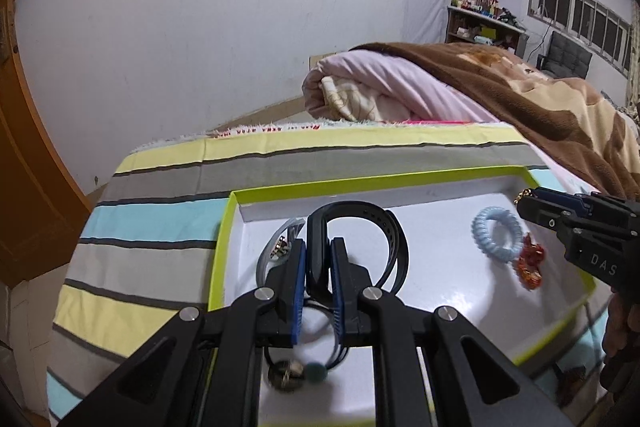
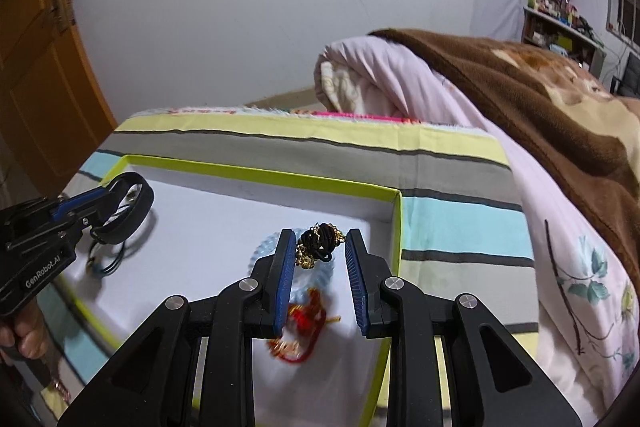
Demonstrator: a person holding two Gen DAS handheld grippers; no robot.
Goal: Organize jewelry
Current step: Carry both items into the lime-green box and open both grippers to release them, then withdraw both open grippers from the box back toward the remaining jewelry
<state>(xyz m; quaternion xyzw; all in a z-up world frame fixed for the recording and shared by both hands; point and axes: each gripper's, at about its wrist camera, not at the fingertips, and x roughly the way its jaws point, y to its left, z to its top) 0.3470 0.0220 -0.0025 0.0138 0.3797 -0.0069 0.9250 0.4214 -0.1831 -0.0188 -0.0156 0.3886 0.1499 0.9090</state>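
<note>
- While the left gripper (image 1: 318,259) hangs over the left part of the white tray (image 1: 432,291), its blue pads are clenched on the body of a black wristband (image 1: 320,247), whose strap loops out beyond the fingertips and off to the right.
- Just left of those fingers, a clear loop with a small metal charm (image 1: 280,247) lies on the tray floor; under the gripper there is a thin black cord with a dark bead and a round pendant (image 1: 298,373) (blurred, so the details are hard to read).
- The right gripper (image 2: 320,251) is over the right part of the same tray, and a black knotted ornament with gold beads (image 2: 320,245) sits between its fingertips, resting against the left pad; whether the right pad presses on it I cannot tell, as a gap shows on that side.
- Below that ornament, a pale blue coiled hair tie (image 1: 496,233) lies on the tray, with a red and gold ornament (image 1: 530,261) touching its near right edge.
- The tray has a lime-green rim and rests on a striped cloth (image 1: 168,187) spread over a bed, with a pink quilt (image 1: 384,83) and a brown blanket (image 1: 532,99) piled behind it.
- A hand (image 2: 24,339) grips the handle of the left gripper at the right wrist view's left edge.
</note>
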